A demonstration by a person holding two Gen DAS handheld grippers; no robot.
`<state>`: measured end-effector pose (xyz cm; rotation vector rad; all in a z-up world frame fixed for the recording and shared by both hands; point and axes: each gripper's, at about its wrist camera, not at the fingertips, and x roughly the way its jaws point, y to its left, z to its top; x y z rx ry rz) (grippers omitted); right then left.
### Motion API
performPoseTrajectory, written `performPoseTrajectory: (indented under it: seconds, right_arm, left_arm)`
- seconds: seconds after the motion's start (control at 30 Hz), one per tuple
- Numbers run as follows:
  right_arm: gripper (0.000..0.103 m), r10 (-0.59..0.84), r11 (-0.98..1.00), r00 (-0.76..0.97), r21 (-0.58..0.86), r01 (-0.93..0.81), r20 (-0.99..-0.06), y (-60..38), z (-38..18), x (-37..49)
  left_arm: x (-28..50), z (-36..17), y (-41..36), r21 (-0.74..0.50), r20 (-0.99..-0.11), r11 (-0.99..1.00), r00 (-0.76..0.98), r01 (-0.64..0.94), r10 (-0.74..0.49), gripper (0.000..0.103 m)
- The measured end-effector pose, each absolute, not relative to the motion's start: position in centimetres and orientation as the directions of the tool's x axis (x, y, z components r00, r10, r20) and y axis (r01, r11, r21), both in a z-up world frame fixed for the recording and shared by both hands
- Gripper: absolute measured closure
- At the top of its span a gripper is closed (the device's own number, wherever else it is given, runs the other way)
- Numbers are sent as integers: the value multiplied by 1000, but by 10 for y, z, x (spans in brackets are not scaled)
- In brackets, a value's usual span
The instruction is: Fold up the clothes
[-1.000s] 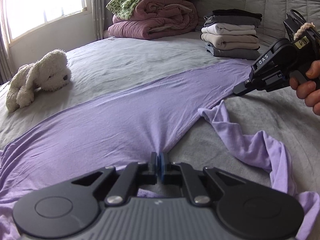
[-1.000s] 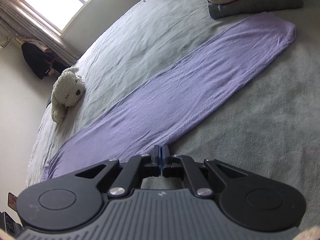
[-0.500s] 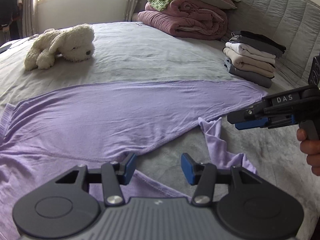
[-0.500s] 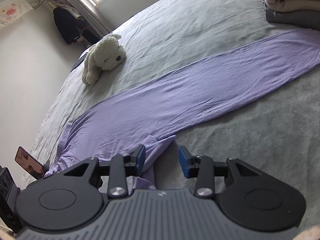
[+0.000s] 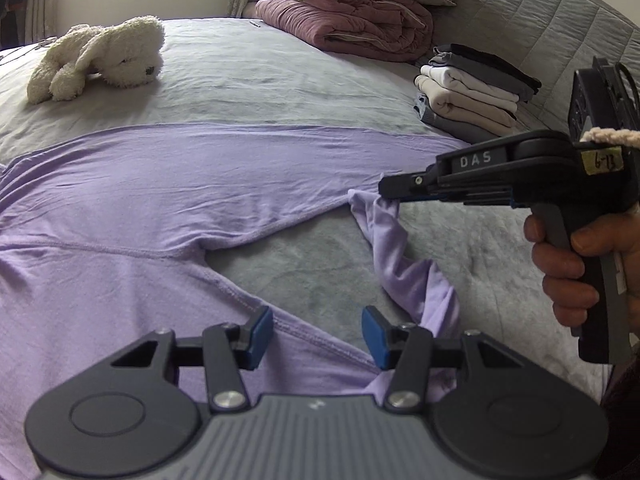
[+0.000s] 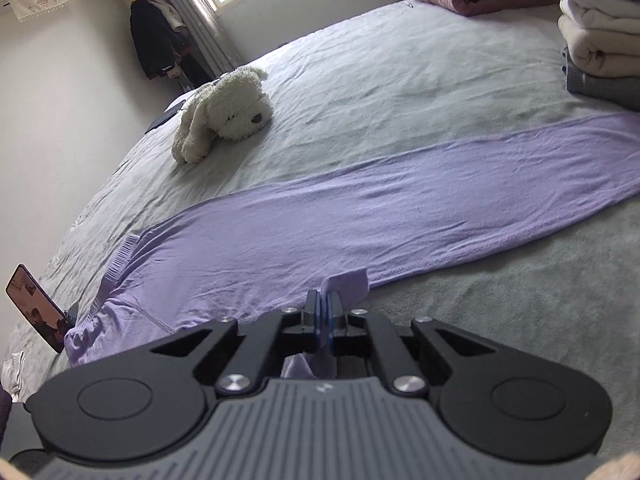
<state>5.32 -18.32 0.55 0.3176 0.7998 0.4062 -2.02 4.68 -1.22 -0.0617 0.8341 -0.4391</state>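
Pinching the twisted leg's cuff (image 6: 347, 283), the right gripper (image 6: 322, 307) sits nearest, while the open left gripper (image 5: 318, 334) hovers empty over the trousers (image 5: 192, 184), stretched sideways across the bed (image 5: 280, 80).

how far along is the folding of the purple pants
Done: a stack of folded clothes sits by the headboard, and one leg of the lilac knit pants lies flat. In hand: the right gripper pinches the crumpled other leg's end; the left gripper is open, empty. Left: straightening that leg and every fold.
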Motion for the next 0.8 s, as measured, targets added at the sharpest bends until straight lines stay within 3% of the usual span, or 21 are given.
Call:
performPoseTrajectory:
  seconds: [0.3, 0.57, 0.73, 0.8]
  right_arm:
    - [98, 372, 909, 765, 374, -185, -526, -255, 52, -19]
    - [98, 298, 921, 796, 378, -95, -527, -297, 54, -75]
    - [98, 253, 922, 787, 387, -19, -563, -317, 41, -100]
    - [98, 245, 917, 783, 400, 6, -572, -324, 36, -112]
  left_arm:
    - [-72, -17, 47, -288, -659, 889, 600, 356, -454, 53]
    - [-110, -16, 45, -253, -623, 894, 644, 370, -443, 56]
    - [-125, -17, 42, -207, -616, 900, 664, 384, -425, 100]
    - [-132, -16, 40, -158, -618, 905, 676, 394, -402, 102]
